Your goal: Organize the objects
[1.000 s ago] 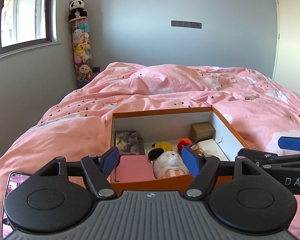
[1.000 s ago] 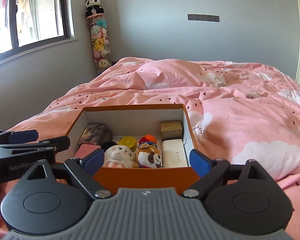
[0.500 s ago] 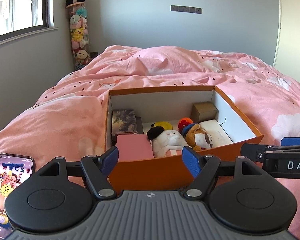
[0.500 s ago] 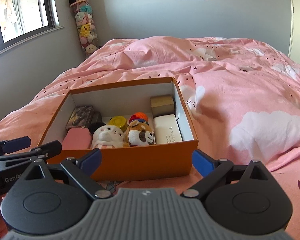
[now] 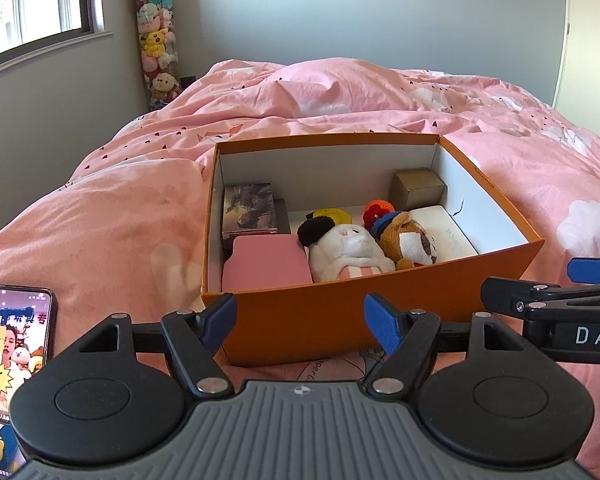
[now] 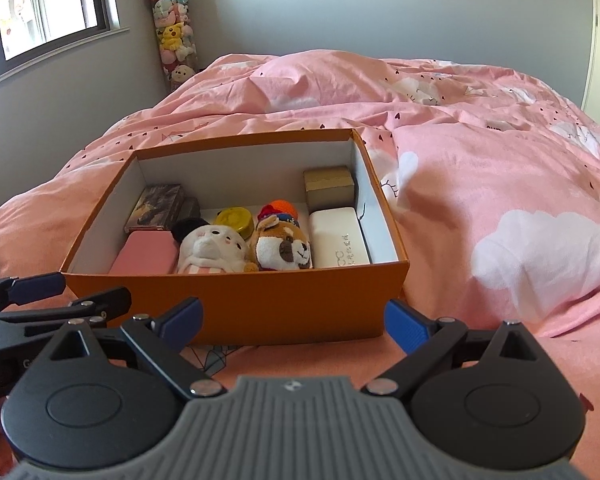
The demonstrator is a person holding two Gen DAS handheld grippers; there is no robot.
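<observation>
An open orange box (image 5: 340, 312) (image 6: 236, 304) sits on the pink bed. Inside lie a pink case (image 5: 264, 264) (image 6: 144, 256), a white plush (image 5: 348, 248) (image 6: 212, 248), a brown dog plush (image 5: 408, 240) (image 6: 284, 246), a white case (image 6: 338, 236), a gold box (image 5: 418, 188) (image 6: 328, 186), a yellow tin (image 6: 234, 218) and a picture box (image 5: 250, 208) (image 6: 156, 202). My left gripper (image 5: 300, 322) hangs open just in front of the box's near wall, holding nothing. My right gripper (image 6: 294, 322) is open too, empty, before the same wall.
A lit phone (image 5: 4, 360) lies on the bedding at the left. Rumpled pink duvet (image 6: 480, 160) rises right of the box. A tube of plush toys (image 5: 156, 40) stands in the corner by the window. A door edge (image 5: 588, 40) is at far right.
Both grippers have risen and tilted down, so the box's inside shows more fully. The phone has come further into the left view. Both stay open.
</observation>
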